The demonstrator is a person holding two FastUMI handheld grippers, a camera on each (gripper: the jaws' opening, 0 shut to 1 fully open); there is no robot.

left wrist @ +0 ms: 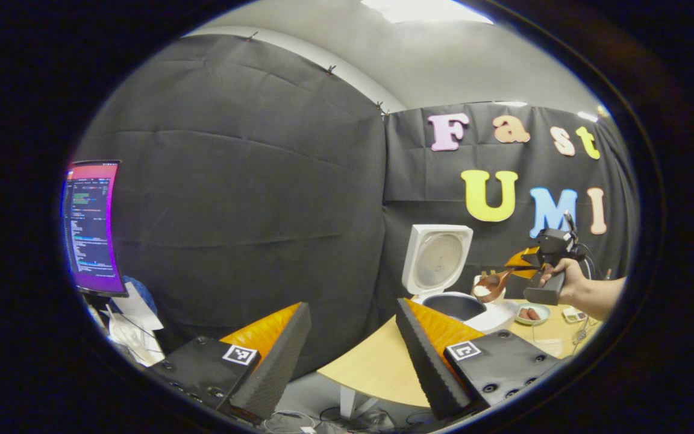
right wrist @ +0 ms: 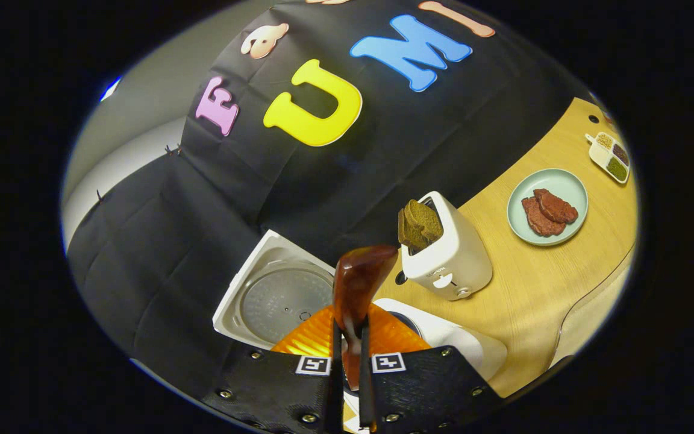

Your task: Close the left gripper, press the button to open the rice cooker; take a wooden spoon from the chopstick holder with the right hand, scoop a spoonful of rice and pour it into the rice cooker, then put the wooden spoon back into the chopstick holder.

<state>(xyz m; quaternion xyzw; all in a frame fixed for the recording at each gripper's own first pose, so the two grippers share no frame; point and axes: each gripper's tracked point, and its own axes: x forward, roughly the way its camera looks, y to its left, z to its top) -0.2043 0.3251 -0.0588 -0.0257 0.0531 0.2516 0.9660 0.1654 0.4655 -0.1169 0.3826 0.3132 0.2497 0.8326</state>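
Left gripper [left wrist: 353, 352]: jaws spread, holding nothing, near the table [left wrist: 371, 367] edge. Rice cooker [left wrist: 443, 283] lid up; inner pot contents not visible. Right gripper [right wrist: 347, 386] pinches the wooden spoon [left wrist: 491, 284], rice in its bowl, just right of the pot. Risk: early tilt spills grains outside. Toaster [right wrist: 446, 253] holds bread; plate [right wrist: 570, 181] holds meat.

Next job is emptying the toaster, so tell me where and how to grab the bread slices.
Grip the bread slices by the top halves standing proud of the toaster slot. Come straight down from above, tongs across their flat faces, since the toaster walls hide everything lower.
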